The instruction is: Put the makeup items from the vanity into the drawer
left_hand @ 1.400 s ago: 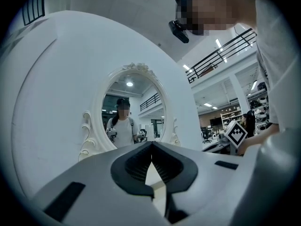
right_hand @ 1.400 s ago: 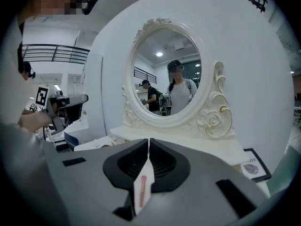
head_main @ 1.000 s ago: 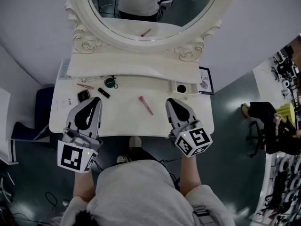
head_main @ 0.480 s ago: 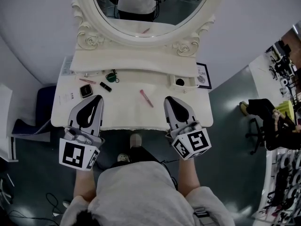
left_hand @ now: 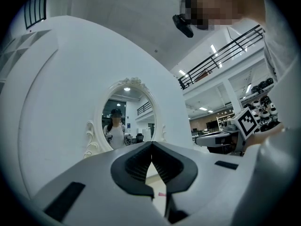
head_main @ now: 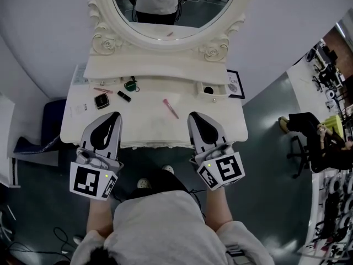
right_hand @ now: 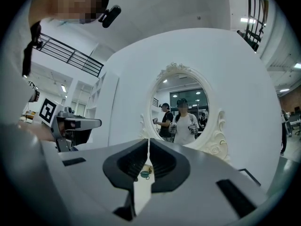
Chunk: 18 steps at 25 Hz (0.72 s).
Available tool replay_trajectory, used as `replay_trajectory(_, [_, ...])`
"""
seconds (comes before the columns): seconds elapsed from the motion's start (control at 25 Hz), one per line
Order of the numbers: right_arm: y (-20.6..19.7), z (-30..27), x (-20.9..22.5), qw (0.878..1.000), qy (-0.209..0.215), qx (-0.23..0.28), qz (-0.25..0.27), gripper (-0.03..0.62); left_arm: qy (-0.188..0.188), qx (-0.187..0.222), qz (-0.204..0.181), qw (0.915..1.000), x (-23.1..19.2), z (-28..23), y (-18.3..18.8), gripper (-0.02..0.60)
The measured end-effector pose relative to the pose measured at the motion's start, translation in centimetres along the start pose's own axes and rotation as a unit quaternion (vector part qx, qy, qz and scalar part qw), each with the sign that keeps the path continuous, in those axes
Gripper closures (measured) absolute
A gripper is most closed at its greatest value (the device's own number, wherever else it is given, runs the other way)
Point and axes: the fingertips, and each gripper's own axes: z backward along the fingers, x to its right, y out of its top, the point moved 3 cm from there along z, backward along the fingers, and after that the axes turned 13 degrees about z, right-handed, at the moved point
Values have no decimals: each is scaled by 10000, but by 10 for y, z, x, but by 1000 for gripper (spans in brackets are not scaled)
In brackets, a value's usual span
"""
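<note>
Pink tube (head_main: 170, 108) lies mid vanity (head_main: 149, 127), compact (head_main: 101, 100) further left. Left claw (head_main: 114, 115) & right claw (head_main: 193, 116) both clenched, empty. Prob. open jaws first, then straddle tube across its width, coming low.

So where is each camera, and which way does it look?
Head view: worn on the head, looking steeply down at the vanity; shows the shoulders, left gripper and right gripper.
Left gripper view: on the left gripper, looking along its closed jaws at the mirror; the right gripper shows at the right.
Right gripper view: on the right gripper, looking along its closed jaws at the mirror; the left gripper shows at the left.
Shared: both gripper views face the same mirror.
</note>
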Motion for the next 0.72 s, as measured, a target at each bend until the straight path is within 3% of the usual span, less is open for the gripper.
replay_trajectory(0.72, [30, 30, -13, 9992, 261, 246, 175, 568, 135, 204, -75, 9997, 32, 28, 16, 566])
